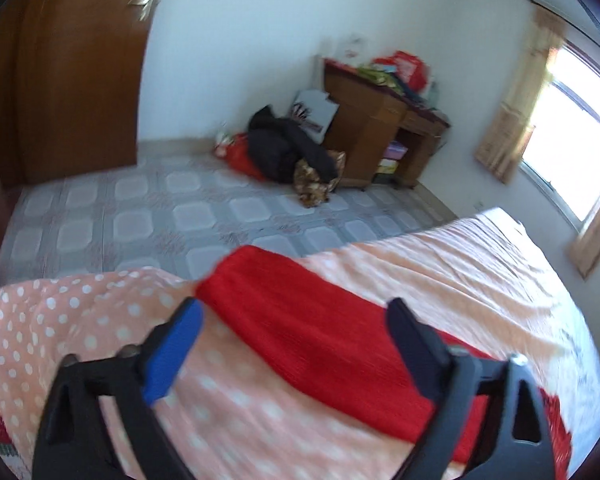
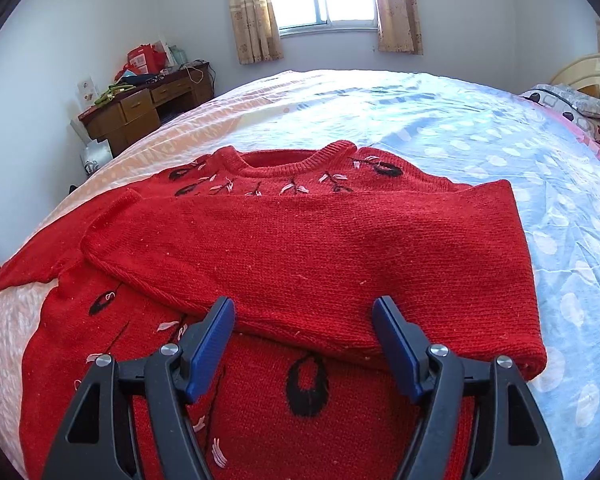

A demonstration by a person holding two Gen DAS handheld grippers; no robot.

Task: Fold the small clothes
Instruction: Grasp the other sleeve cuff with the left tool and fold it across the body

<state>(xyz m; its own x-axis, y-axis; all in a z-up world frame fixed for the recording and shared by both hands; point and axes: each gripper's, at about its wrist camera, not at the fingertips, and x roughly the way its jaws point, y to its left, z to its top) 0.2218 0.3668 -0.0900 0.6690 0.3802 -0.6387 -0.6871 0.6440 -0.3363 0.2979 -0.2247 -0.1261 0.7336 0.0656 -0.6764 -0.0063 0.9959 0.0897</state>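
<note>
A red knit sweater [image 2: 312, 248] with black and pink embroidery lies flat on the bed [image 2: 440, 120], collar toward the window. Its right sleeve is folded across the chest. Its left sleeve [image 2: 28, 276] stretches out to the left. My right gripper [image 2: 303, 312] is open and empty, just above the folded sleeve's lower edge. In the left wrist view, which is blurred, the outstretched left sleeve [image 1: 316, 332] lies on the polka-dot sheet [image 1: 80, 312] with its cuff near the bed's edge. My left gripper [image 1: 294, 312] is open and empty above that sleeve.
A wooden desk [image 1: 376, 136] with bags on top stands by the wall, also in the right wrist view [image 2: 140, 108]. Dark clothes and bags [image 1: 288, 148] lie on the tiled floor. A wooden wardrobe [image 1: 72, 64] stands at left. A pillow [image 2: 572, 104] lies at far right.
</note>
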